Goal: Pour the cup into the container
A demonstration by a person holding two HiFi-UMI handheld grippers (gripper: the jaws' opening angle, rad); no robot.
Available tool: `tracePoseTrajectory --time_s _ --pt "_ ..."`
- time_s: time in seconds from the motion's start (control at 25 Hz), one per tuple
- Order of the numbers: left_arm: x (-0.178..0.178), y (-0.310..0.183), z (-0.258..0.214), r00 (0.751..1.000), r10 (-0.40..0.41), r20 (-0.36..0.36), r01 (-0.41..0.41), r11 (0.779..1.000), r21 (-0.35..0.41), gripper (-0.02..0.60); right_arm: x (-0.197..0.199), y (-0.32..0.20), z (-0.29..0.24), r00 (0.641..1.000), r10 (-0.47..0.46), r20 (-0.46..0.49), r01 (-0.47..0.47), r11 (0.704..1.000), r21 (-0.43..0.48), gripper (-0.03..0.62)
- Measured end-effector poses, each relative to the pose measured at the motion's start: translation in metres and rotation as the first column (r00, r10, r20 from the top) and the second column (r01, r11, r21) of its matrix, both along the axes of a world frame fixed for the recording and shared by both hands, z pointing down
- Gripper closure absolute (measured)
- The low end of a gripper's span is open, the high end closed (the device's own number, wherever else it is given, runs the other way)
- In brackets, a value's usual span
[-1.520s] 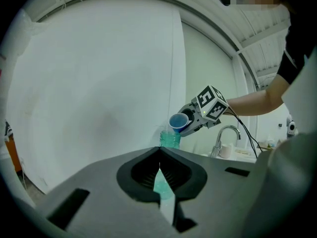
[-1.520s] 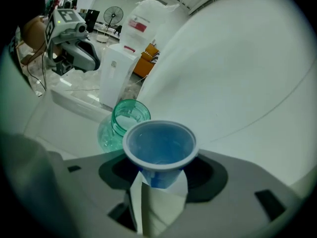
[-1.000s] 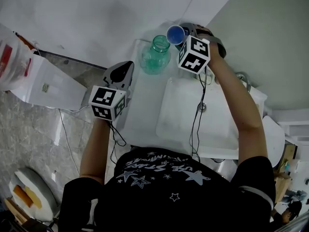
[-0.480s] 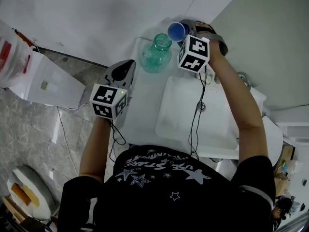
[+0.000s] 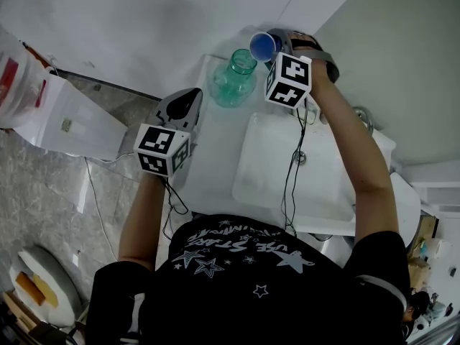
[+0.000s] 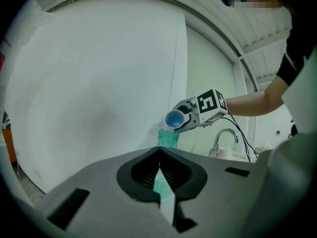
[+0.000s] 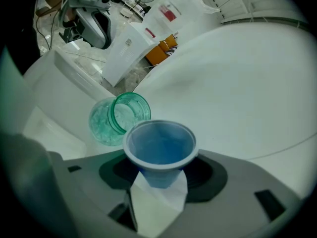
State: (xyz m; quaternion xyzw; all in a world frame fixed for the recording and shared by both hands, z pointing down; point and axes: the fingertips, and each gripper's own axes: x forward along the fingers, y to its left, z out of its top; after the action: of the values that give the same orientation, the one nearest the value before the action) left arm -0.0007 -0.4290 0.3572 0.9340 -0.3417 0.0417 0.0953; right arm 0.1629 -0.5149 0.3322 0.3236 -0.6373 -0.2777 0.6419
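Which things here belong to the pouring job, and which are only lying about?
In the job: blue plastic cup, held in the right gripper; green see-through jar.
Lying about: white sink, metal tap, white box, idle left gripper.

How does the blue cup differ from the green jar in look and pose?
The blue cup is opaque; the green jar is see-through. The blue cup is held tilted in the right gripper, the green jar stands upright on the counter. Both are open, without lids.
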Motion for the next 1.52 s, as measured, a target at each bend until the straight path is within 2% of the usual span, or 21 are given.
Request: tracePoseTrajectory --time_s 0.28,0.68,1.0,1.2,1.32,1.52 --pt "-0.006 0.005 -0.001 1.0 -0.009 -0.004 0.009 1.0 0.002 0.572 -0.004 0.003 0.0 0.999 0.018 0.037 -0.017 1.0 -0.025 0.333" --pt "-0.017 0.015 0.0 1.0 -0.023 -0.01 0.023 1.0 0.0 0.572 -0.008 0.018 0.008 0.986 0.099 0.132 -0.077 0.983 -0.165 0.333" --pt "-0.027 0.025 -0.001 0.999 -0.031 -0.008 0.031 1.0 -0.002 0.572 -0.011 0.026 0.0 0.956 0.154 0.248 -0.119 0.981 -0.152 0.333" --pt "-0.031 0.037 0.001 0.999 -0.033 -0.013 0.033 0.999 -0.01 0.572 -0.014 0.043 -0.005 0.903 0.194 0.383 -0.14 0.976 -0.166 0.332" --pt "-0.033 0.045 0.003 0.999 -0.033 -0.01 0.033 0.999 -0.019 0.572 -0.018 0.058 -0.002 0.837 0.236 0.494 -0.154 0.967 -0.201 0.332" --pt "-0.036 0.06 0.006 0.999 -0.037 -0.007 0.037 0.999 -0.028 0.572 -0.026 0.082 0.005 0.751 0.257 0.609 -0.133 0.961 -0.241 0.332"
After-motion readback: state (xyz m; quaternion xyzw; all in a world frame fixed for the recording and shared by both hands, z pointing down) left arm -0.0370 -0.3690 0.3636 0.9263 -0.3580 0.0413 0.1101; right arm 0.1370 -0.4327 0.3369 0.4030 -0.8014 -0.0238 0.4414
